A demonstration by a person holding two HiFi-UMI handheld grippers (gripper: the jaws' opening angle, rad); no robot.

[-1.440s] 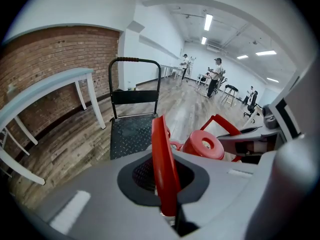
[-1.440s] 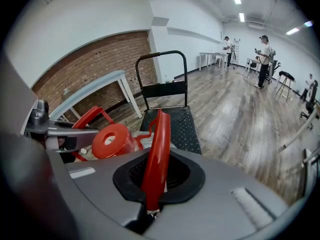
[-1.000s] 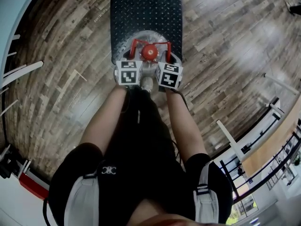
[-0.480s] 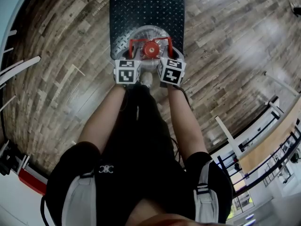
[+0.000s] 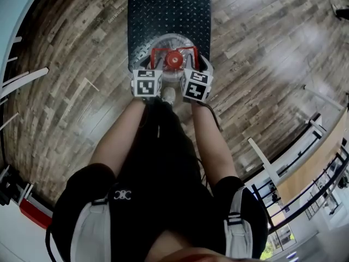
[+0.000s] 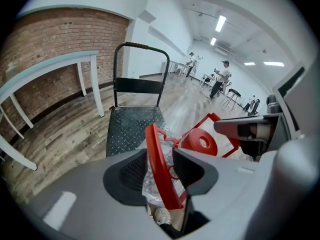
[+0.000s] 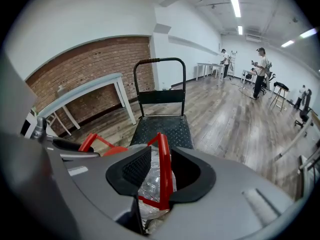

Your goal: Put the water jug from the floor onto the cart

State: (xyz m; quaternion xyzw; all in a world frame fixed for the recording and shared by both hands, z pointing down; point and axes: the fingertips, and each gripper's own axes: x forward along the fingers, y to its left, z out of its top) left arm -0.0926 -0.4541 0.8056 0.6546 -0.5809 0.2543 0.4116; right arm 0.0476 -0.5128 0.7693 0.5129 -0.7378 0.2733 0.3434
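The clear water jug (image 5: 173, 43), with a red cap (image 5: 173, 59) and a red carrying frame, stands on the near end of the dark checker-plate cart (image 5: 169, 7). My left gripper (image 5: 152, 70) and right gripper (image 5: 195, 72) are at either side of the frame. In the left gripper view the jaws (image 6: 160, 166) are opening, and the red frame bar (image 6: 155, 151) stands between the pads with gaps on both sides. In the right gripper view the jaws (image 7: 161, 171) are opening too, around another red bar (image 7: 164, 156) that is loose between the pads.
The cart's upright push handle (image 7: 159, 61) rises at its far end. A white table (image 7: 90, 91) stands by the brick wall on the left. Wooden floor surrounds the cart. A railing (image 5: 305, 168) runs at the lower right. People stand far off across the room.
The jug stays on the cart's near end and both grippers stay beside its red frame; only small shifts show.
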